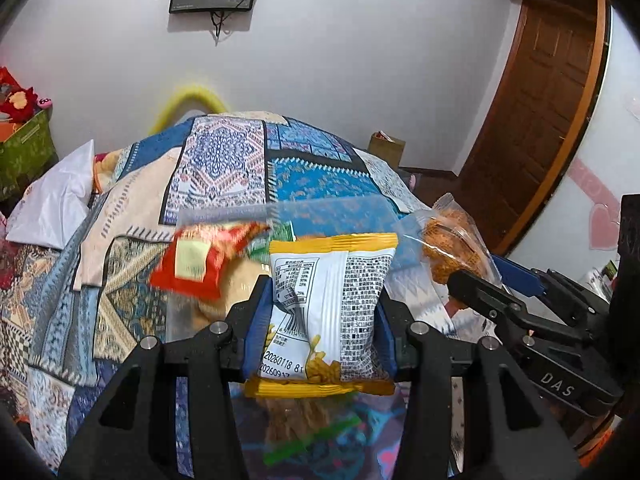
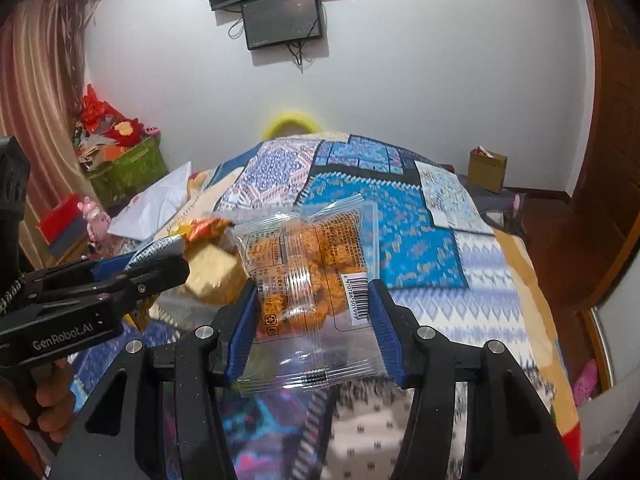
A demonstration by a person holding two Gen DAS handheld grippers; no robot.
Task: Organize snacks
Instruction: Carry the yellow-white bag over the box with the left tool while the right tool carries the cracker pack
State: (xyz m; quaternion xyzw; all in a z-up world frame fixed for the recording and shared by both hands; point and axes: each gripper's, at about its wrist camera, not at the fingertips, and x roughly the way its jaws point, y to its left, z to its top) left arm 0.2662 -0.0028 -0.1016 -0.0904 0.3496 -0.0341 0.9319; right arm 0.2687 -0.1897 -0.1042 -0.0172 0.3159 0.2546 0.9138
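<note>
My left gripper (image 1: pixel 320 312), black-framed with ribbed blue pads, tilts downward, its jaws pinching a white-and-yellow foil snack packet (image 1: pixel 326 312). My right gripper (image 2: pixel 314 316), built alike and just to its right, clamps a clear plastic pouch of orange snacks (image 2: pixel 308 276). A hand (image 2: pixel 48 396) grips the left handle.

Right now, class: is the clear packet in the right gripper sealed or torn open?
Sealed, as far as shown. The clear packet has its crimped bottom edge intact between the right gripper pads, with orange snacks inside; its top seam looks closed.
</note>
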